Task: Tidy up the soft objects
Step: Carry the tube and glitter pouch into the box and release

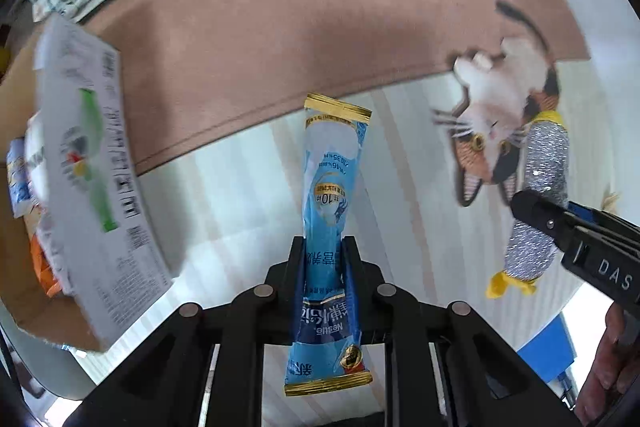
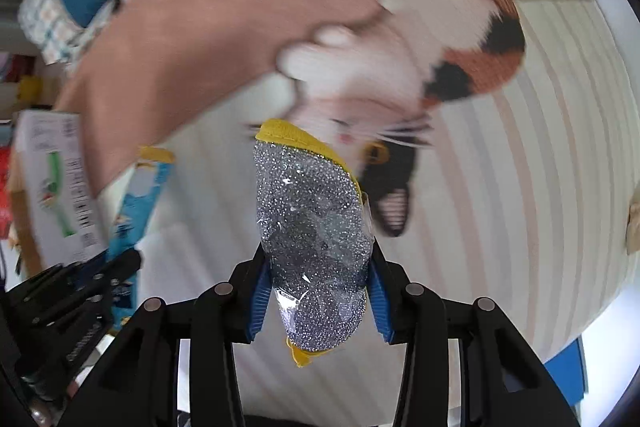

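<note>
We grip a glossy, flat blue Nestlé sachet [image 1: 334, 227] with gold crimped ends in our left gripper [image 1: 323, 259], fingers pinched tight on its middle. Our right gripper [image 2: 318, 279] squeezes a glittery silver scouring sponge [image 2: 316, 247] with yellow fabric trim, held above the striped table [image 2: 520, 187].

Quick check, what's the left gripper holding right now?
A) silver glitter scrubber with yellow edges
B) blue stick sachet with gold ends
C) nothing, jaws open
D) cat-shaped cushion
B: in the left wrist view the left gripper is clamped on the blue stick sachet, gold seals at both ends; the silver scrubber is in the right gripper, and the cat cushion lies ungripped behind.
</note>
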`<state>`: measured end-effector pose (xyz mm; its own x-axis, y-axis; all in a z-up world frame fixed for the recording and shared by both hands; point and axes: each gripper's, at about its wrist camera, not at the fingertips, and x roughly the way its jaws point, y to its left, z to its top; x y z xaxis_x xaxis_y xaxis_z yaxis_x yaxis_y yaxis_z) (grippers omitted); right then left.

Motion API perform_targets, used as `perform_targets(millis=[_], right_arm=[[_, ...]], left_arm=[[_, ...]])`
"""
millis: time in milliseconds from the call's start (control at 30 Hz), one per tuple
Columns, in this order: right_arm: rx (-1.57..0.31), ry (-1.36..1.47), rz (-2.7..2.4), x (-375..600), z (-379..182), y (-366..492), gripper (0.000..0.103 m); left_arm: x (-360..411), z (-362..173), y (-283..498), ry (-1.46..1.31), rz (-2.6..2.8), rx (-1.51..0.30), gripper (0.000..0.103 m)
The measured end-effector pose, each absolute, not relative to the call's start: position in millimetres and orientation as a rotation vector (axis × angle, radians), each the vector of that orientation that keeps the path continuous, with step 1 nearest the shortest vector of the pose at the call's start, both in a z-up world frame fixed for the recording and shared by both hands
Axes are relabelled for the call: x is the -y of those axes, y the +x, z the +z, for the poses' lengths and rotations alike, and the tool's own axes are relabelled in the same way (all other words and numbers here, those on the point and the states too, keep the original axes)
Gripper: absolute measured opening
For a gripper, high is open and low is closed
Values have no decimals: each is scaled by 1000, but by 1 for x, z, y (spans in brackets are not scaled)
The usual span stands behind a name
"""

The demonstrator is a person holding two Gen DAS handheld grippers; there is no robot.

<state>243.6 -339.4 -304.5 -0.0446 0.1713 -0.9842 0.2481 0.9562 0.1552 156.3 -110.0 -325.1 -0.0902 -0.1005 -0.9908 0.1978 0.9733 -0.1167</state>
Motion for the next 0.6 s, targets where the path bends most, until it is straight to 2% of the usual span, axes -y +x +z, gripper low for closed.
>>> perform_targets(millis=[133,233,400,600], right_arm=[[-1560,317,23,306,-267,241,45],[-1518,300,92,282,-236,246,45],[-1462,249,206,195,-195,258,45],[-1447,193,315,92,-172,266,45]], left_arm=[[88,-283,156,11,-257,-1563,15],[68,-251,186,-32,-250,-1507,15],[11,-188,199,-104,-210,-1411,15],[-99,-150,230,-140,-82,-1322,15]])
